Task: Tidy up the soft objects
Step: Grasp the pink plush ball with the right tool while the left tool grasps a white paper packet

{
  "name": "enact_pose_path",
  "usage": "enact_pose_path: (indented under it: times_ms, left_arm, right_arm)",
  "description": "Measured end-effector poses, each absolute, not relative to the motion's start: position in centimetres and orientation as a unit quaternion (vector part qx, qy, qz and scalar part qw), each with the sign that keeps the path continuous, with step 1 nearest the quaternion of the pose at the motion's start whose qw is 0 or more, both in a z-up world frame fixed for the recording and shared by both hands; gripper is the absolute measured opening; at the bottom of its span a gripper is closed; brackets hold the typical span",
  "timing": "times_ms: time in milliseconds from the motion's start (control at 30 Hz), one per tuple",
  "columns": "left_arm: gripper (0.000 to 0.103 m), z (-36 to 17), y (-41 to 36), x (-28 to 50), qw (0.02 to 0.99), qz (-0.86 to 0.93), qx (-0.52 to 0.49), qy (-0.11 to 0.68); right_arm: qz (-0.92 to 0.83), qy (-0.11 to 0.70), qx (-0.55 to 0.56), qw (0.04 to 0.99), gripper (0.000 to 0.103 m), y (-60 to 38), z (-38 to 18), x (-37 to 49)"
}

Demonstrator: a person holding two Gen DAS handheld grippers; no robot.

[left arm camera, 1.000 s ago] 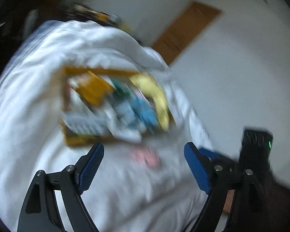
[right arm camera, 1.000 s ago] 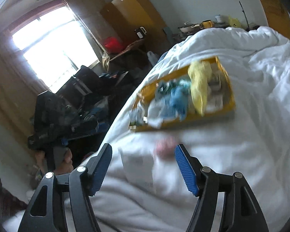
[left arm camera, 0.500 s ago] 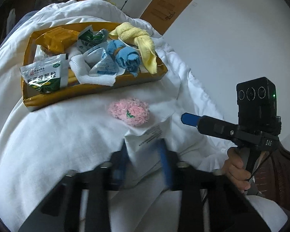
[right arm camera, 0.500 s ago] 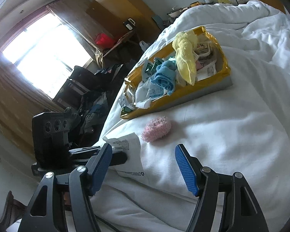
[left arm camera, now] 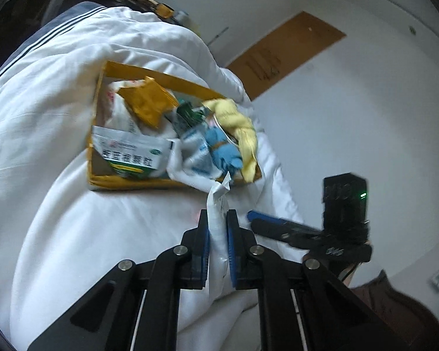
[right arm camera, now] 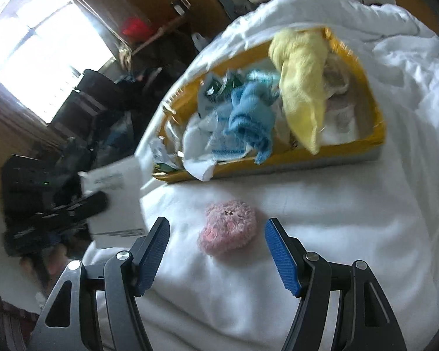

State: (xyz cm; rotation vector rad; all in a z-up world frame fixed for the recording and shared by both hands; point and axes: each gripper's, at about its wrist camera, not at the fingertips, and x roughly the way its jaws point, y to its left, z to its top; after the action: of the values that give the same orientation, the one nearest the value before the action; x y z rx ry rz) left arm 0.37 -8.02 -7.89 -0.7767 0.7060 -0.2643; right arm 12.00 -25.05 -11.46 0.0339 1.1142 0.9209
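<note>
Item: left gripper point(left arm camera: 218, 231), angled downward; we record its jaws just closed, pinching a white packet point(left arm camera: 216, 219), print unreadable. Right gripper point(right arm camera: 216, 248) tilted down, jaws wide; pink plush point(right arm camera: 226, 228) lies between them, untouched.

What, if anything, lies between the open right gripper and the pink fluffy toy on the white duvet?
Nothing visible does. The pink fluffy toy lies alone on the white duvet, just ahead of the open right gripper; the white packet in the left gripper is off to the side.
</note>
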Motion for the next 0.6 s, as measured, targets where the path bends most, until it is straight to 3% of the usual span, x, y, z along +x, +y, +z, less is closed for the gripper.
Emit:
enact_pose_path:
  times_ms: [100,167,433,600]
  left_arm:
    - [0.01,-8.1,-7.6,0.7,0.854,-0.124,-0.377,0.337]
    - [0.01,-8.2,-7.7,0.7,0.853,-0.124,-0.376,0.34]
    - [0.01,-8.5,-8.0,0.8,0.854,-0.128,-0.375,0.338]
    - [0.01,-7.8,-8.0,1.4,0.856,-0.129,-0.375,0.333]
  right_arm:
    - [0.411,0.517,0.003,0.751,0.066,-24.1,-13.0,11.7]
    - [0.409,0.516,-0.007,0.753,0.044,-24.1,-13.4,11.3]
    - [0.43,0.477,0.023,0.766,0.037,-26.4,-11.6,10.7]
    - [0.433,0.427,0.04,0.793,0.037,-27.8,-7.1,11.0]
